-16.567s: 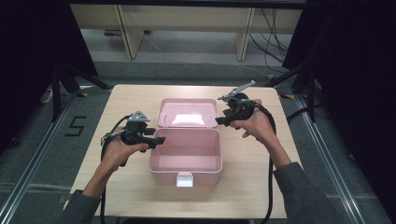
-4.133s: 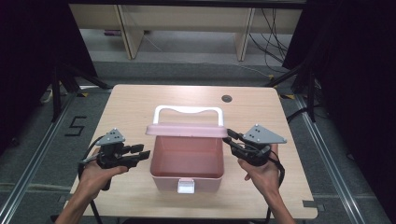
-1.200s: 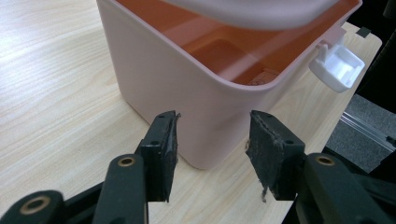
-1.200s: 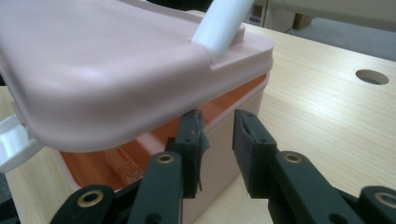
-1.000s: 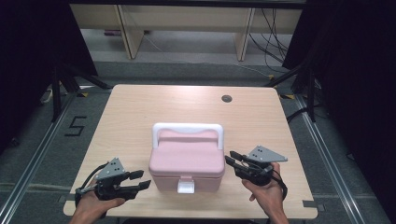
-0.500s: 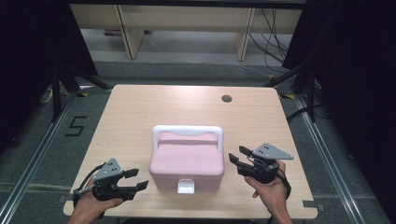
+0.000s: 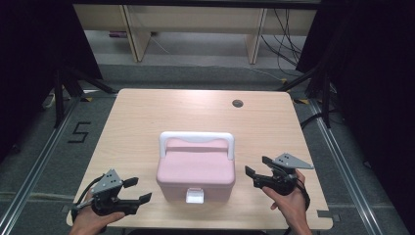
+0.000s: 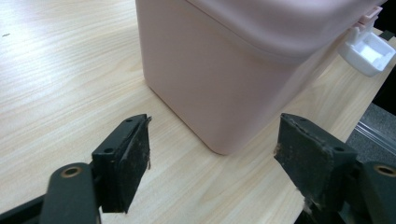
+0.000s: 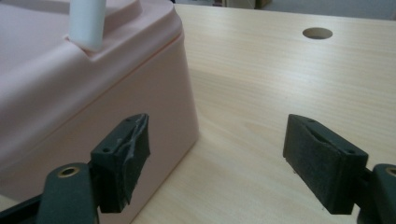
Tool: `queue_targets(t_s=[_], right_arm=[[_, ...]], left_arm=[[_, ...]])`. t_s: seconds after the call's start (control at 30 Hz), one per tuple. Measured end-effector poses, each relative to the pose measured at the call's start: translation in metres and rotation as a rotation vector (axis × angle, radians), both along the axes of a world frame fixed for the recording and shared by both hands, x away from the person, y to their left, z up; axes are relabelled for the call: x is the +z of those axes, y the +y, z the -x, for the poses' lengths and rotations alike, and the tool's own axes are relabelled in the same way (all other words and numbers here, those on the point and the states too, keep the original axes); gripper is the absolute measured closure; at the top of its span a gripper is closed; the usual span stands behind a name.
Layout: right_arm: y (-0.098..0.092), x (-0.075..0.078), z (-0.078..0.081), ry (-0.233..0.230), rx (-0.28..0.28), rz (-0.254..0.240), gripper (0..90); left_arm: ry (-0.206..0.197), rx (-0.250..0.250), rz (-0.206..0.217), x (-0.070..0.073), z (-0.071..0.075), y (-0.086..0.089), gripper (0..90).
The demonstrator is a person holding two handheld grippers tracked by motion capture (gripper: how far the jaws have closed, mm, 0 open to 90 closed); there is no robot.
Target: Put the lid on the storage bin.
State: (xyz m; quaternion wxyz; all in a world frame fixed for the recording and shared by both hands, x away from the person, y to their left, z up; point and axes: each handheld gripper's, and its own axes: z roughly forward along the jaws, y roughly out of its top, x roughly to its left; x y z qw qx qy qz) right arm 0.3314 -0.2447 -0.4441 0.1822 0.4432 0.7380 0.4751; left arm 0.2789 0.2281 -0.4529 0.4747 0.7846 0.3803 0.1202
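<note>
left tongs (image 7: 136,189): spread, just been opening, nothing between, near box's left side | right tongs (image 7: 258,166): spread, just been opening, empty, just beside box's right side | pink box (image 7: 195,169): lid shut, white handle (image 7: 196,138) up, near the bench (image 7: 147,117) front edge

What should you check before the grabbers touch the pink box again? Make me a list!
1. Lid of the pink box down flat: ok, it sits closed in the high view.
2. White latch snapped shut: cannot tell, its front clip is too small to judge.
3. Left gripper free: ok, its jaws have just been opening and nothing is between them.
4. Right gripper free: ok, its jaws have just been opening too, nothing between them, the box beside it.
5. White handle reachable: ok, it stands up over the lid's far edge with nothing on it.
6. Box fully on the table: ok, though near the front edge.
</note>
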Motion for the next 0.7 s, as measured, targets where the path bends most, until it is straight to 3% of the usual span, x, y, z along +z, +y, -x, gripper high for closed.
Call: queue_targets(t_s=[0.23,0.3,0.33,0.43,0.57,0.63,0.7], right_arm=[[-0.004,-0.007,0.014,0.013,0.015,-0.018,20.2],[-0.006,-0.009,0.018,-0.005,0.024,0.003,19.5],[-0.005,-0.009,0.021,0.029,0.024,-0.022,19.2],[-0.009,-0.013,0.025,-0.007,0.033,-0.002,18.1],[-0.010,-0.015,0.035,0.047,0.041,-0.019,17.3],[-0.011,-0.018,0.036,0.014,0.060,-0.005,16.7],[-0.010,-0.019,0.041,0.041,0.065,0.001,16.3]], left_arm=[[0.008,-0.011,-0.009,-0.003,0.007,0.002,21.2],[0.013,-0.007,-0.011,-0.003,0.009,0.002,20.6],[0.014,-0.002,-0.011,-0.003,0.011,0.001,20.4],[0.011,-0.004,-0.005,-0.004,0.014,0.001,19.7],[0.007,-0.014,-0.033,-0.006,0.018,0.001,19.6],[0.002,-0.019,-0.035,-0.008,0.019,0.000,19.6],[0.007,-0.019,-0.044,-0.008,0.021,0.000,19.5]])
